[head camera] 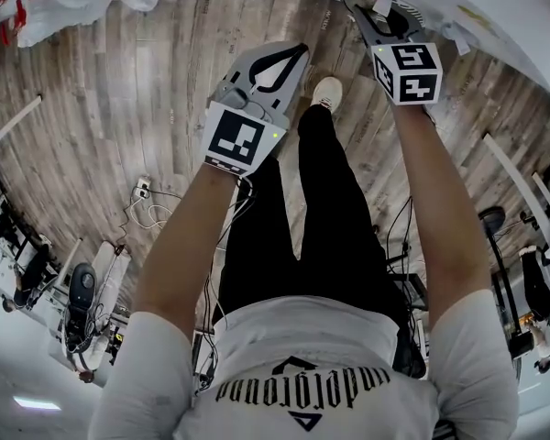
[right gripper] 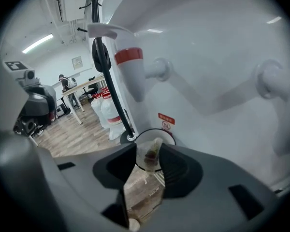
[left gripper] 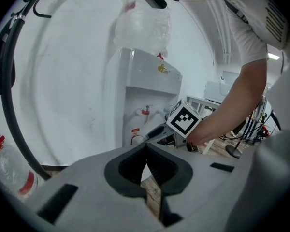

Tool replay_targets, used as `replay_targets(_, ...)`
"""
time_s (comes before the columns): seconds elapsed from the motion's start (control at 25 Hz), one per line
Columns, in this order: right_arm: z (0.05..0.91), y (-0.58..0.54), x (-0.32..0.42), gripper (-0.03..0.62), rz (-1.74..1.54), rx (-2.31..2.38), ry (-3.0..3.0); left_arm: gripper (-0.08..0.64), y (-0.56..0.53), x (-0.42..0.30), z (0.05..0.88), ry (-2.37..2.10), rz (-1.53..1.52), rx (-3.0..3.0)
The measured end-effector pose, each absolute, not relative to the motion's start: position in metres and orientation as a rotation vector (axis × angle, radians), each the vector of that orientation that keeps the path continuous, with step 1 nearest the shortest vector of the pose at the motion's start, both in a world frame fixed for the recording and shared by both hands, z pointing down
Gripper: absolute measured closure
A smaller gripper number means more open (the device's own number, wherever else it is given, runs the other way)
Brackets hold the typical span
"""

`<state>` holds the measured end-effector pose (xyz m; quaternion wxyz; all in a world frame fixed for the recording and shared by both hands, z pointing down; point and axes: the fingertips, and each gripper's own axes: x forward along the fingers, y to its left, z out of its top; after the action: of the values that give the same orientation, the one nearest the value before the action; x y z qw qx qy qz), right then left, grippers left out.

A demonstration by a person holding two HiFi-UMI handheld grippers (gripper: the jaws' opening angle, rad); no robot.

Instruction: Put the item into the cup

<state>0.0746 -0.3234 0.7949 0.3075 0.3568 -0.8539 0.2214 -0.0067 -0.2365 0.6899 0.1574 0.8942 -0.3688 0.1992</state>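
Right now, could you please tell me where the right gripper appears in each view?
Head view: the right gripper is top right, beyond its marker cube.
Left gripper view: the gripper is right of centre, before the water dispenser.
Right gripper view: the gripper fills the bottom, jaws opening, a small clear item between them.
Shared landmark: the dispenser's red tap, in both gripper views.

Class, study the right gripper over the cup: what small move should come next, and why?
Probably hold the right gripper steady: its fingers are opening, and the packet between them hangs above the cup, so it should drop in.
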Motion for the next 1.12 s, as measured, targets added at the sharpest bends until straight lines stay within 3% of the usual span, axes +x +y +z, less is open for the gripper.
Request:
replay_targets(0.24,0.794,-0.322,0.073,0.377,0.578,0.948,-2.253,0.552,-0.236,-0.009,0.687,-1.062,0.556,2.554)
replay_targets(0.68,0.733,-0.29,0.073,0.377,0.584,1.037,-2.28,0.552,-0.226,-0.016,0.634,-1.07,0.54,2.622)
replay_targets(1.12,0.563,-0.184,0.051,0.433,0.473,1.175,-2.375,0.552,-0.161,-0.043,0.492,-1.045,0.485,2.739)
